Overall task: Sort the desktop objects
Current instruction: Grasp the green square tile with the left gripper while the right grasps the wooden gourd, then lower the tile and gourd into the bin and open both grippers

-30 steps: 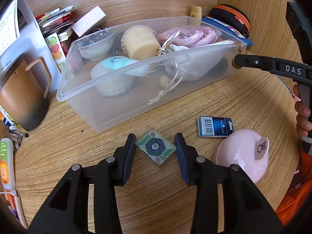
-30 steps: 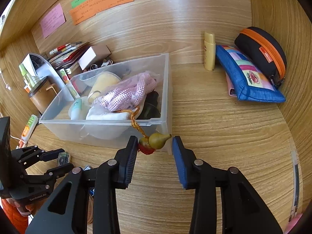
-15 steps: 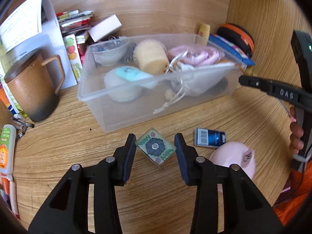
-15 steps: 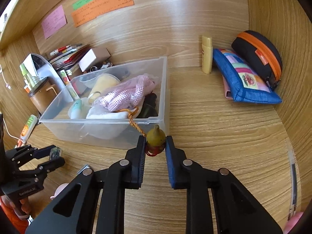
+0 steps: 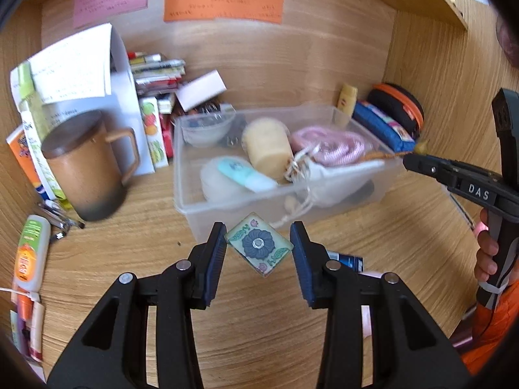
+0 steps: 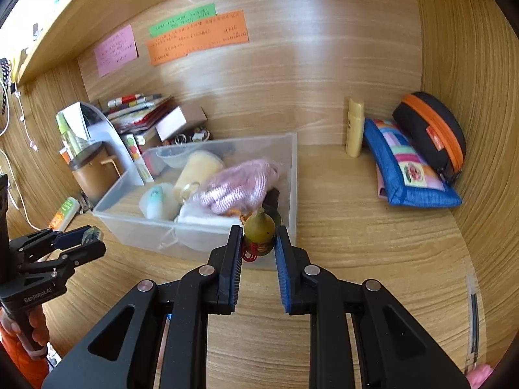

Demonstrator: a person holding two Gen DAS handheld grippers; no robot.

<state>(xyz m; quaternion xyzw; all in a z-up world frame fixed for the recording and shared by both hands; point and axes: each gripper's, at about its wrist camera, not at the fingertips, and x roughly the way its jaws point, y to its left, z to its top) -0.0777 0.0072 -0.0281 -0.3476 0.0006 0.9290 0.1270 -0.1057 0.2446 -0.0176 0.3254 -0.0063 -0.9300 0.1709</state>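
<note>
Left gripper (image 5: 258, 248): black plastic arms with triangular cut-outs; silver round screws at pivots; dark blue ribbed pads (image 5: 216, 261); white "GenRobot.AI" lettering on side, seen from right wrist view; right gripper (image 6: 258, 248): same black build, blue ribbed pads (image 6: 283, 272), silver screws; white "DAS" marking on flank; orange sleeve (image 5: 493, 324) at wrist; white strap around handle.

Square tile (image 5: 259, 248): pale green with a dark blue flower, green leaves. Gourd charm (image 6: 259, 227): olive-yellow, red cord below. Far right, pouch (image 6: 407, 165) blue with multicoloured patchwork; case (image 6: 431, 133) black, orange-trimmed; surface (image 6: 373, 227) light woodgrain.
</note>
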